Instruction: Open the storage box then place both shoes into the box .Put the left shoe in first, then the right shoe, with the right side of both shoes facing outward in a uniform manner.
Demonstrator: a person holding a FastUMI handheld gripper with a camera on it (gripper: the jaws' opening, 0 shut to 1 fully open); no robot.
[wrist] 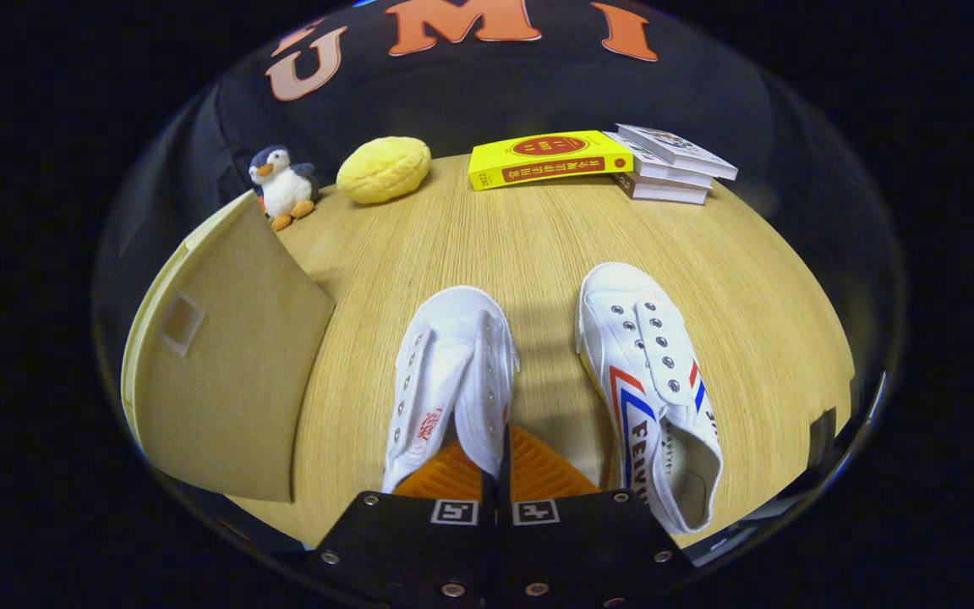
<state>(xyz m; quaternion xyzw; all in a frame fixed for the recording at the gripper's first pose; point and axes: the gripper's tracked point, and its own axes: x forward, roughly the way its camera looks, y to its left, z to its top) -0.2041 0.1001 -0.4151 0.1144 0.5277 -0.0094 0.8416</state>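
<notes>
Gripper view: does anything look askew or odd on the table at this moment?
The left-hand shoe tips onto its side, its collar pinched in the gripper, while the striped shoe sits upright beside it. The storage box lid is raised. Nothing spilled or damaged.

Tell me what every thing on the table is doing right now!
Tongs: pinched shut on the left shoe's side wall.
Left shoe: gripped, toe pointing away.
Right shoe: flat on the table, untouched.
Storage box: beside the left shoe, flap lifted.
Penguin toy: standing upright.
Yellow cushion: lying by the penguin.
Yellow book: closed, lying flat.
Book stack: closed, piled up.
</notes>
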